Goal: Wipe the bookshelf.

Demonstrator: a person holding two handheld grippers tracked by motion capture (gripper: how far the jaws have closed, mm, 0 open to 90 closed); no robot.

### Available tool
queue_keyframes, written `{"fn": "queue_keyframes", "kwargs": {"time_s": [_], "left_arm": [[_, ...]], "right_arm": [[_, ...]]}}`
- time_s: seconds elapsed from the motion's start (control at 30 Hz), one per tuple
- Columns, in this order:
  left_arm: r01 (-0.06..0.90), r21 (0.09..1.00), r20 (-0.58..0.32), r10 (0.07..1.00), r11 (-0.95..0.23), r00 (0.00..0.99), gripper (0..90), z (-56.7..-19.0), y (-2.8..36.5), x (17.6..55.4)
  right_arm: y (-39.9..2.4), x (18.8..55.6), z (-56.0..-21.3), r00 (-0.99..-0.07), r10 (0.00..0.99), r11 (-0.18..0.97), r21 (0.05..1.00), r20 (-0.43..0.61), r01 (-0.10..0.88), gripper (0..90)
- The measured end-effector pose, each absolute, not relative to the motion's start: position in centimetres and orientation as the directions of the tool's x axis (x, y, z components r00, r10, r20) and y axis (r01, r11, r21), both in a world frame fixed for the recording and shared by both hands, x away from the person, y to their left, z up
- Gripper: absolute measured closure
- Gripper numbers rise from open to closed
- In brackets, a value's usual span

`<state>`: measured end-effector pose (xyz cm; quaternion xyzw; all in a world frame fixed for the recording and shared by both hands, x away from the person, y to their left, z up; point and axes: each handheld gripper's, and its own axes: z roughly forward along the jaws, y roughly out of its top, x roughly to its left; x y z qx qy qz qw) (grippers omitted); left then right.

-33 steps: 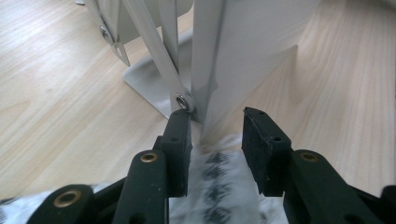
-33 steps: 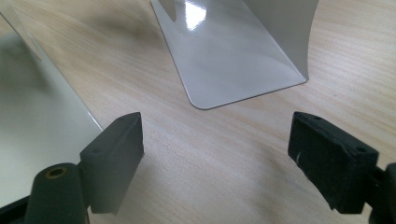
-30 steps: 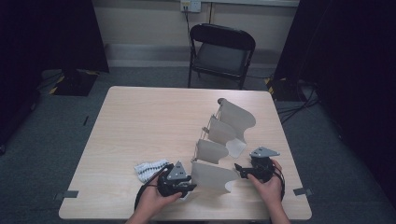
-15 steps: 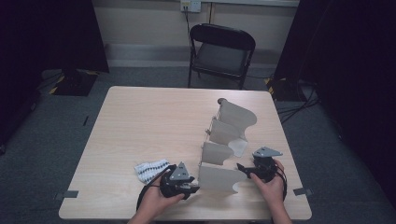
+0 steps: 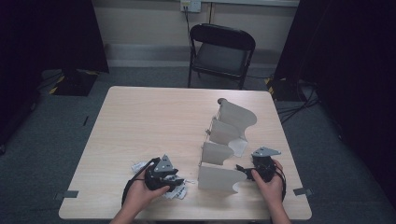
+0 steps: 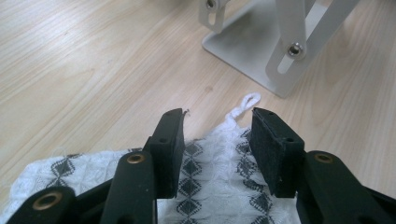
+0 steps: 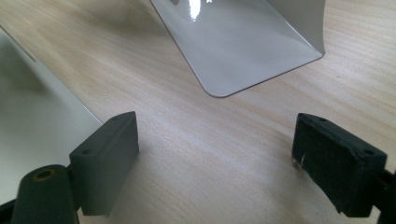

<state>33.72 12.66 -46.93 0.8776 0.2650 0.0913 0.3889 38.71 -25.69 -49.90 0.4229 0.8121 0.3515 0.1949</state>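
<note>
the left gripper (image 6: pixel 215 140) hovered over the patterned white cloth (image 6: pixel 210 186) at the near left of the table (image 5: pixel 140 121), its jaws partly apart and just opening, the cloth lying under the gap with neither pad pressing it. the right gripper (image 7: pixel 215 163) stood wide apart over bare wood, beside the near end of the grey metal rack (image 5: pixel 217 177)

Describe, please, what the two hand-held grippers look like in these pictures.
Both are black. The left gripper and right gripper each carry a grey three-cornered plate on top, and a black cable loops from the left one. Up close, the blocky black fingers have small screw holes, with brass-coloured rivets on the arms behind them.
</note>
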Motion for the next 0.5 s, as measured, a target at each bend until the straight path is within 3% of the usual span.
{"fn": "queue_keyframes", "kwargs": {"time_s": [0.5], "left_arm": [[0.419,0.727,-0.051,0.566,-0.543,0.823,45.5,-46.7,14.0,33.1]], "right_arm": [[-25.8,38.7,-49.9,-0.563,0.826,0.39,0.732,-0.01,0.558,14.1]]}}
